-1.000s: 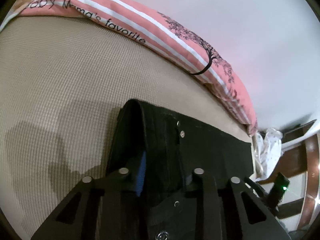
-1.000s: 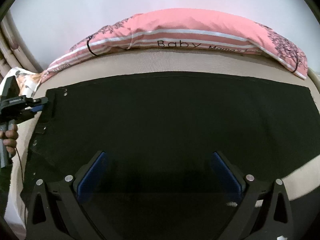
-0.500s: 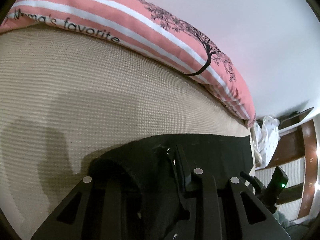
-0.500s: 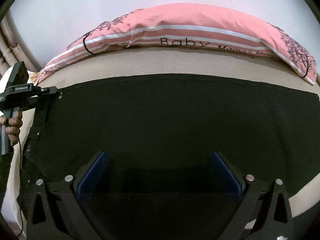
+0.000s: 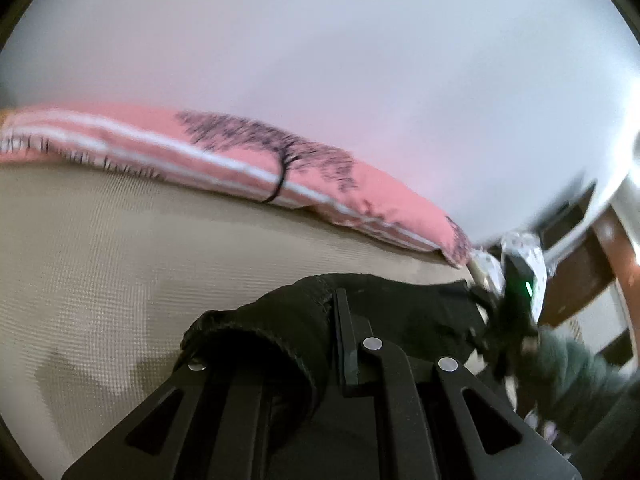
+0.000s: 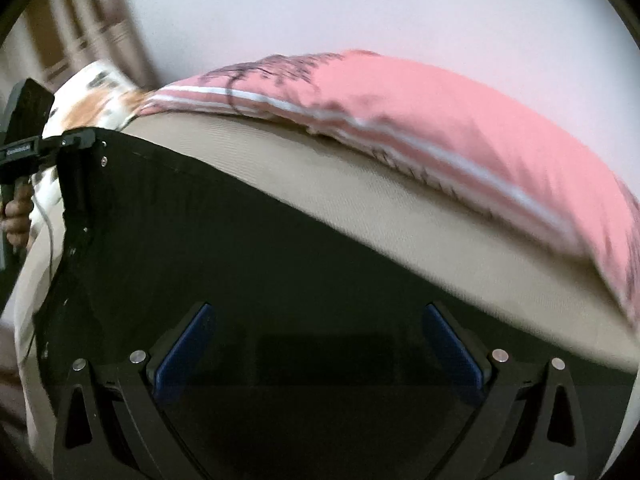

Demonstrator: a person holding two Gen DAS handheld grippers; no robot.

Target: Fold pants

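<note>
Black pants (image 6: 240,240) lie spread over a beige bed cover (image 6: 360,200). My left gripper (image 5: 330,306) is shut on a corner of the pants (image 5: 400,312) and holds it up off the bed, with bunched fabric draped over its left finger. The right wrist view shows that left gripper (image 6: 76,142) at the far left, clamped on the pants' top corner, a hand (image 6: 16,216) on its handle. My right gripper (image 6: 318,316) stands wide open low over the dark fabric, blue pads (image 6: 184,344) far apart and gripping nothing.
A pink striped pillow (image 5: 240,160) with a tree print lies along the far side of the bed against a pale wall. A white patterned cloth (image 6: 92,96) sits at the bed's end. Brown wooden furniture (image 5: 600,248) stands beyond the bed edge.
The left gripper closed fully on the pants' corner and lifted it, bunching the fabric. Both views have tilted, and the right gripper has slid sideways over the pants, still open.
</note>
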